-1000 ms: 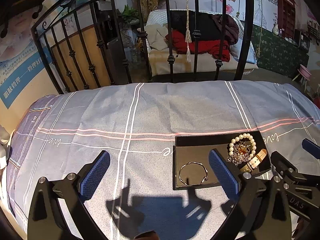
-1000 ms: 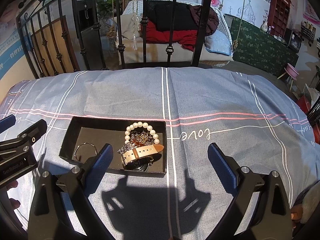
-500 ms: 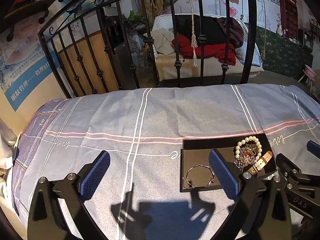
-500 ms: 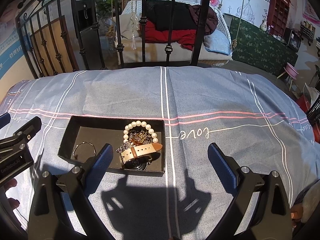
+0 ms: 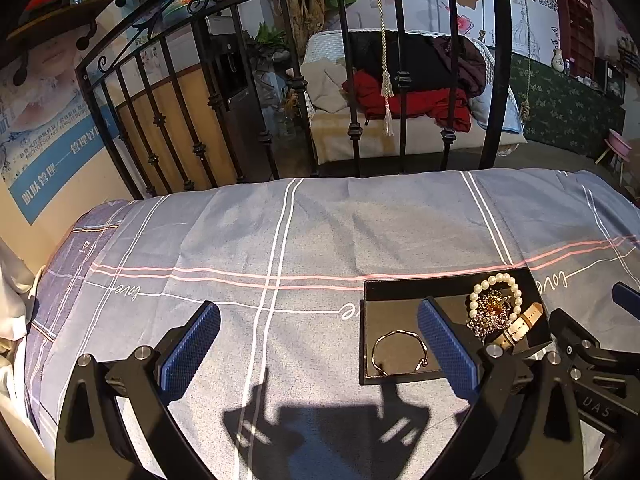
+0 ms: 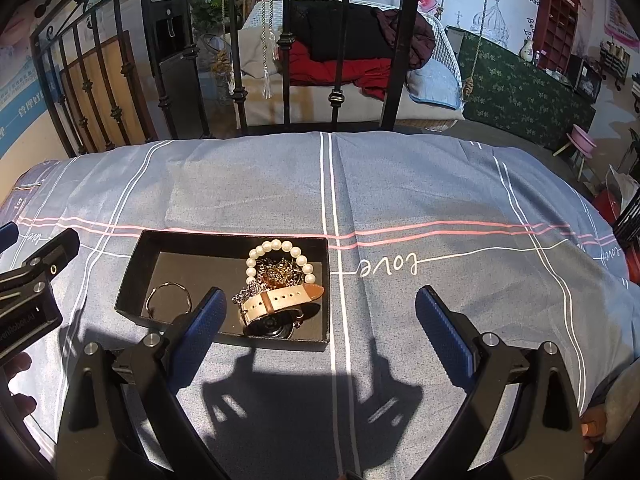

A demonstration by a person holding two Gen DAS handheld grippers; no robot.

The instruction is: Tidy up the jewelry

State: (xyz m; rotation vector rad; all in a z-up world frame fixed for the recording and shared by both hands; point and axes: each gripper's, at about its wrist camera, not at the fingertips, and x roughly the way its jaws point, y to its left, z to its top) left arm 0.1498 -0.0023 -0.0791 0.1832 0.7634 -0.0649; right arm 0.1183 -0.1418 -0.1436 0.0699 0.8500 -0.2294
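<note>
- Since a second ago the left wrist camera has pulled back and tipped up a bit: more of the iron bed rail and the room behind it shows, and the black tray sits lower right in its view than before. Nothing inside the tray has shifted.
- Left wrist view: left gripper hangs over the grey-blue bedsheet with its blue fingers spread wide, nothing between them. The right-hand finger overlaps the black tray, which lies flat on the sheet, just right of centre.
- Same view, inside the tray: a thin metal bangle lies alone on the left side. On the right side a pearl bracelet rings a tangle of sparkly chain, and a tan watch strap lies against them. The other gripper pokes in from the right edge.
- Right wrist view: right gripper is also wide open and holding nothing, hovering over the sheet. Its left-hand finger covers the tray's near edge.
- Same view: bangle on the left of the tray. Pearl bracelet, chain tangle and the watch are piled together on the right, strap on top, dark watch face at the near wall.
- Behind the bed the black iron rail stands upright, with a heap of red and black clothes on a seat past it.
</note>
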